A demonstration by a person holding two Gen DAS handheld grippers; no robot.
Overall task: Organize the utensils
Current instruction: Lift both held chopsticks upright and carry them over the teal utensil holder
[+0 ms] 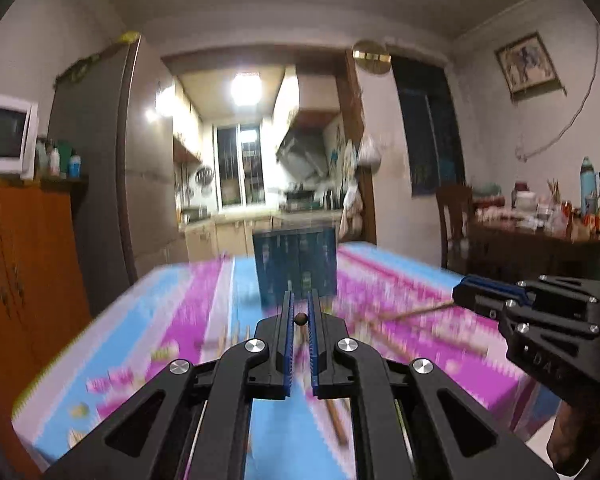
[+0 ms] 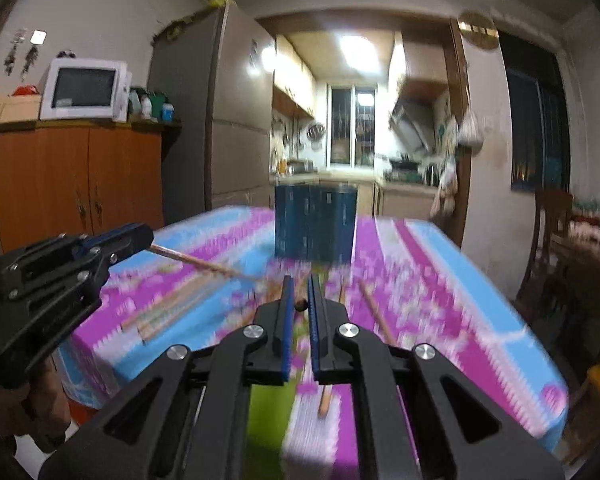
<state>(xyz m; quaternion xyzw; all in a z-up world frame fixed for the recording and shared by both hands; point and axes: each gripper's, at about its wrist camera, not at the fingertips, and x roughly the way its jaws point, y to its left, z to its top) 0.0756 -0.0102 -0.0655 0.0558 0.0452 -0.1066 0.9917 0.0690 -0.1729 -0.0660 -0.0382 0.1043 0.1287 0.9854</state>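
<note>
Two black hand-held grippers with blue-lined fingers hover over a tabletop (image 1: 172, 312) covered in a pink, blue and white patterned cloth, each clamped on a single wooden chopstick. In the left wrist view, the left hand-held gripper (image 1: 300, 312) has its fingers drawn close together around the dark rounded end of a chopstick (image 1: 300, 319), whose shaft runs down between the fingers toward the near edge of the tabletop. The right hand-held gripper (image 1: 466, 292) enters from the right edge, shut on a second chopstick (image 1: 416, 312) that slants down and leftward toward the cloth.

The right wrist view mirrors the arrangement: the right hand-held gripper (image 2: 299, 294) grips the dark tip of its chopstick (image 2: 300, 304), while the left hand-held gripper (image 2: 140, 236) reaches in from the left with its chopstick (image 2: 196, 262) angled down toward the middle of the tabletop. More wooden chopsticks (image 2: 376, 312) lie loose on the cloth around the middle and left of the tabletop, though motion blur makes their number hard to tell.

A dark blue container (image 1: 296, 268) stands upright near the far edge of the tabletop, just beyond both sets of fingertips. Behind it a lit kitchen opens through a doorway, with a tall refrigerator (image 2: 236, 112) and a white microwave (image 2: 84, 90) on a wooden cabinet (image 2: 80, 176) to the left.
</note>
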